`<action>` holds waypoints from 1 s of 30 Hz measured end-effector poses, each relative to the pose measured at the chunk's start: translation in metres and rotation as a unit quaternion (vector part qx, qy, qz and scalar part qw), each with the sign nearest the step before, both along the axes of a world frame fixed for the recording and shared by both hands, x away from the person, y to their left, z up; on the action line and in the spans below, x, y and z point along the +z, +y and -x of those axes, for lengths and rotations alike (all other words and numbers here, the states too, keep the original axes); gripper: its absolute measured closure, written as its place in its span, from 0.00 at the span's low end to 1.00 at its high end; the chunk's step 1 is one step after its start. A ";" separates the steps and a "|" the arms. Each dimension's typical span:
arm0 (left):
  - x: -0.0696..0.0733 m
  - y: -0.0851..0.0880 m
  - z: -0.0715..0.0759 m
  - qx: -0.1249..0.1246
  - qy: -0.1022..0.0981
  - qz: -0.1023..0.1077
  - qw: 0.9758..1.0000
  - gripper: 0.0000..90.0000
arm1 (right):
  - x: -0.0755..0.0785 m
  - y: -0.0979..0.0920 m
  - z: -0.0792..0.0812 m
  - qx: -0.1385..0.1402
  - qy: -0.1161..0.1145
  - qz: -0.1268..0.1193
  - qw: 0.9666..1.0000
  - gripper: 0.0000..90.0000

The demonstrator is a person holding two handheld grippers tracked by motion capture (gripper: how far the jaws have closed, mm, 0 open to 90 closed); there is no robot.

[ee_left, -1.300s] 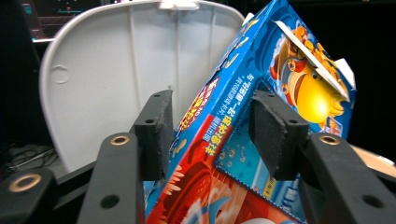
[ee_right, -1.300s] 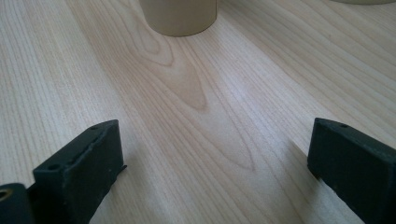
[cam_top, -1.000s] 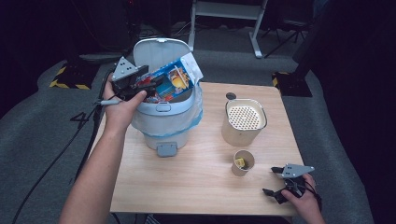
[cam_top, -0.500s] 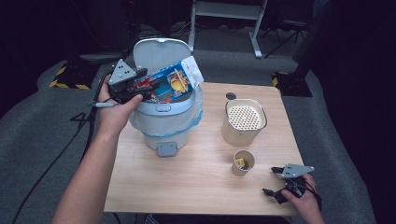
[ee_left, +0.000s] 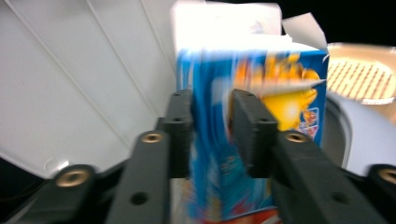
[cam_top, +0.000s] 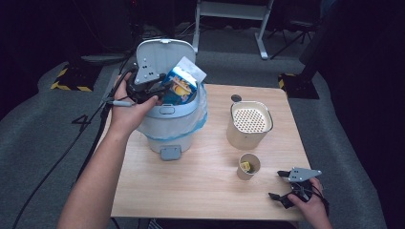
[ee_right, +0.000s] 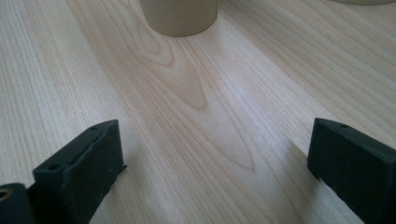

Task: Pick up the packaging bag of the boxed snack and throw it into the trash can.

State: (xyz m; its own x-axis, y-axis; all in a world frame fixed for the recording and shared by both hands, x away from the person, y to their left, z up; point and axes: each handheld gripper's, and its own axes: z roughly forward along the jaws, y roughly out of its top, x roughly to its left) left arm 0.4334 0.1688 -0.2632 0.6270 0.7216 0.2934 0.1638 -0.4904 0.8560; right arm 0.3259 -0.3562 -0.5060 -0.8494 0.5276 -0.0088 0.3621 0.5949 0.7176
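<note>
Up at the far left of the worktop [cam_top: 200, 186], my left gripper [cam_top: 160, 88] has its jaws clamped on a blue carton [cam_top: 180, 86], one pad on each side of its narrow edge, having just been closing on it. From the left gripper view the carton [ee_left: 247, 116] stands nearly upright between the jaws, its top flaps torn open; a yellow cartoon figure covers the front, but the printing is too blurred for me to read any brand or word. The carton sits in the mouth of a pale grey pedal bin [cam_top: 169, 126] lined with a blue bag, the bin's lid [cam_top: 160, 55] tipped up behind it. My left hand [cam_top: 126, 107] reaches over the bin's near rim, forearm stretched up from the lower left.

My right gripper [cam_top: 282, 183] rests low at the worktop's near right corner, jaws spread wide with bare wood between them, gripping nothing. Just ahead of it stands a paper cup [cam_top: 249, 165], and beyond that a cream container [cam_top: 250, 124] with a perforated top.
</note>
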 end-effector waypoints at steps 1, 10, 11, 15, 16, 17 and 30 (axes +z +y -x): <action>0.000 0.001 0.000 0.001 -0.001 -0.002 1.000 0.84 | 0.000 0.000 0.000 0.000 0.000 0.000 1.000 0.04; -0.003 0.021 0.013 0.000 -0.002 0.070 0.998 0.83 | 0.000 0.000 0.000 0.000 0.001 0.000 1.000 0.04; -0.004 0.022 0.015 0.000 -0.004 0.075 0.997 0.74 | 0.000 0.000 0.000 0.000 0.001 0.000 1.000 0.04; -0.006 0.032 0.027 -0.008 0.004 0.093 0.996 0.53 | 0.000 0.000 0.000 0.000 0.001 0.000 1.000 0.04; -0.007 0.035 0.031 -0.008 0.004 0.095 0.995 0.48 | 0.000 0.000 0.000 0.000 0.002 0.001 1.000 0.04; -0.007 0.037 0.034 -0.010 0.004 0.092 0.996 0.46 | 0.000 0.000 0.000 -0.001 0.001 0.001 1.000 0.04; -0.017 0.069 0.080 -0.035 0.021 0.079 0.996 0.33 | 0.012 0.006 -0.002 -0.019 -0.005 -0.031 0.999 0.24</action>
